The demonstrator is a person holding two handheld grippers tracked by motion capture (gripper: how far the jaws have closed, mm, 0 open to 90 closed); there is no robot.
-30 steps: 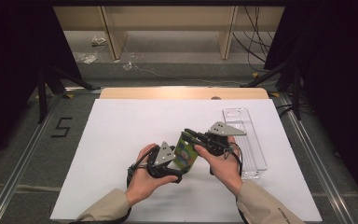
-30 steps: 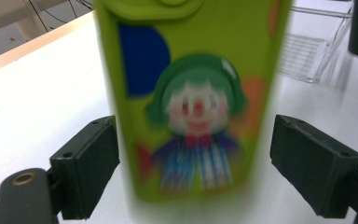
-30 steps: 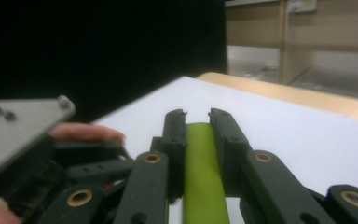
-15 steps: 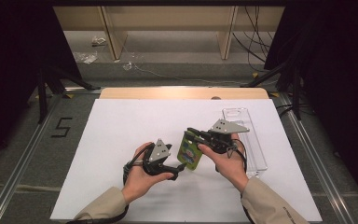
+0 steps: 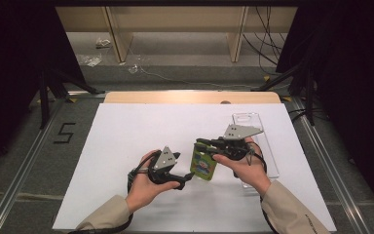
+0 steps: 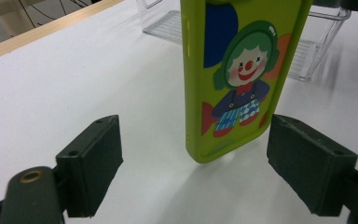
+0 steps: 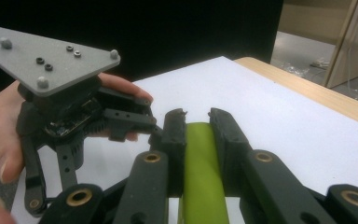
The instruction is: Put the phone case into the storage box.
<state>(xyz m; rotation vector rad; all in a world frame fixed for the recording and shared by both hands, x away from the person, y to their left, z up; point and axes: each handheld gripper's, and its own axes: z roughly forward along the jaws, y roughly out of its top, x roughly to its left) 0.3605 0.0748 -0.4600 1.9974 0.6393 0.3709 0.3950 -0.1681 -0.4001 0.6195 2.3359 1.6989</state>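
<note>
Pulled back toward the near-left since a second ago, left gripper (image 5: 187, 178) now just beside the lime-green clown phone case (image 5: 203, 165), its jaws spread wide and recently eased inward slightly, case's lower end standing between them untouched. Clamped on the case's upper edge, right gripper (image 5: 200, 144), holding it upright just above the white table sheet (image 5: 126, 131). Behind, near the right hand, a clear plastic tray (image 5: 253, 122).
</note>
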